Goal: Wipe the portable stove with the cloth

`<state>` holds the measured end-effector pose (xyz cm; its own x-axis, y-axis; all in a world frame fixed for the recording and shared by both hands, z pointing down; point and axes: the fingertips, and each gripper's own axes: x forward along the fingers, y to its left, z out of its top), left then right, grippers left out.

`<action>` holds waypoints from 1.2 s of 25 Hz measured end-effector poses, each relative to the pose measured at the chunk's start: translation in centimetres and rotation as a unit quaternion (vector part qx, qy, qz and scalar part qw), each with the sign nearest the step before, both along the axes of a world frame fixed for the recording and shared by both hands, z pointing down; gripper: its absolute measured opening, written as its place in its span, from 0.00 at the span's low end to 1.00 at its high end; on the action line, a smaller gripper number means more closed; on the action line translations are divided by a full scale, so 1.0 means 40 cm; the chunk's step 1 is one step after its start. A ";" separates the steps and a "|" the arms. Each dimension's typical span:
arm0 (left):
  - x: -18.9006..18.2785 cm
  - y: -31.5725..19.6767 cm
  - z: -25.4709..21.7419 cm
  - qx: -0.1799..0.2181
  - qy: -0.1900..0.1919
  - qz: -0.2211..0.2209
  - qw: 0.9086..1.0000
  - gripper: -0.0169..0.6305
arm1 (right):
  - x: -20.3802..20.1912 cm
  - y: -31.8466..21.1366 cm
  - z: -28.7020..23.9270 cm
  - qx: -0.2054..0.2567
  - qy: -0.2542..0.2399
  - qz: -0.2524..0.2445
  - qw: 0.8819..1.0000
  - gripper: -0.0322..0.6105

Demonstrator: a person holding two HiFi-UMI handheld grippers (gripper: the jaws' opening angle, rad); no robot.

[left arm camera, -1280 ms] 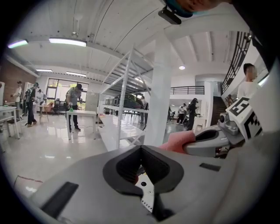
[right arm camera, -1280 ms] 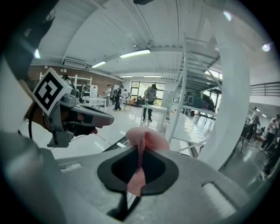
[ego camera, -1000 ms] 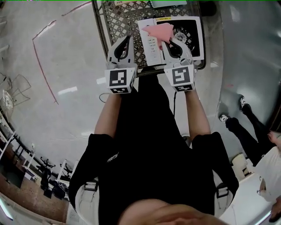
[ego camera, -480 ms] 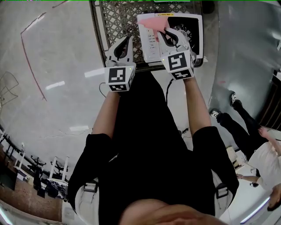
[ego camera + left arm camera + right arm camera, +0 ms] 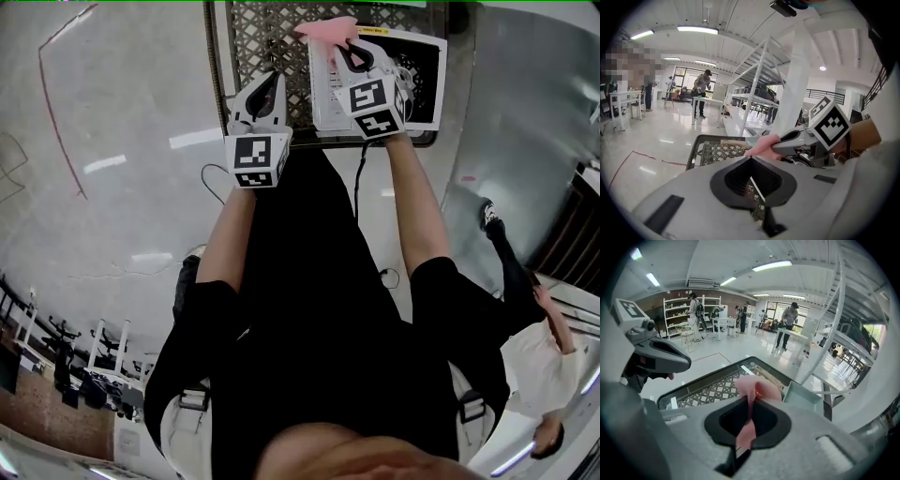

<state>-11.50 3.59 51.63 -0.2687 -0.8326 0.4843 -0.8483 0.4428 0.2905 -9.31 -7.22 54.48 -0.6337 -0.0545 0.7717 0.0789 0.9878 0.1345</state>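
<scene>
Grey polished floor (image 5: 112,187) fills the left of my head view. Next comes my left gripper (image 5: 274,82), held over the near edge of the black mesh table (image 5: 267,37). Its tongs are pressed together with nothing between them; through its own view I only see mesh behind the tips.

Pink cloth (image 5: 328,30) comes after that, at the far left corner of the portable stove (image 5: 424,89). It is pinched in my right gripper (image 5: 343,49), tongs clamped on it. In the right gripper view the cloth runs as a narrow strip along the tongs' own axis and flares into a loose fold past the tips, pointing away from me. I can't tell whether it touches the stove.

The stove sits on the mesh, right of the left gripper, with its long axis left to right. The control panel end is to the left and the burner (image 5: 409,73) to the right.
</scene>
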 end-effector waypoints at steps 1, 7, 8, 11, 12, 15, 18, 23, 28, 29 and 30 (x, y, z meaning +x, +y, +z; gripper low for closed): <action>-0.003 0.001 0.002 0.000 0.004 -0.001 1.000 0.02 | -0.006 0.000 0.014 0.002 0.007 -0.001 1.000 0.06; -0.005 0.014 0.031 -0.007 0.016 -0.004 1.000 0.02 | -0.028 0.000 0.079 0.012 0.034 -0.005 0.999 0.06; -0.004 0.016 0.036 -0.008 0.018 -0.004 1.000 0.02 | -0.032 0.003 0.088 0.015 0.037 -0.007 0.999 0.06; -0.002 0.020 0.041 -0.008 0.021 -0.001 1.000 0.02 | -0.044 0.009 0.108 0.026 0.048 -0.013 0.998 0.06; -0.002 0.021 0.044 -0.008 0.022 0.001 1.000 0.02 | -0.047 0.010 0.115 0.028 0.051 -0.014 0.998 0.06; -0.003 0.022 0.053 -0.008 0.023 0.002 1.000 0.02 | -0.054 0.012 0.136 0.031 0.063 -0.014 0.997 0.06; -0.007 0.026 0.054 -0.010 0.025 0.004 1.000 0.02 | -0.056 0.013 0.145 0.028 0.073 -0.008 0.997 0.06; -0.023 0.032 0.062 -0.011 0.027 0.003 1.000 0.02 | -0.058 0.016 0.167 0.024 0.085 0.000 0.996 0.06; -0.020 0.030 0.063 -0.009 0.028 0.013 0.999 0.02 | -0.055 0.017 0.168 0.022 0.086 0.008 0.996 0.06; -0.021 0.028 0.063 -0.009 0.028 0.014 0.999 0.02 | -0.055 0.017 0.166 0.021 0.086 0.010 0.996 0.06; -0.022 0.027 0.062 -0.009 0.028 0.015 0.999 0.02 | -0.056 0.017 0.163 0.021 0.085 0.012 0.996 0.06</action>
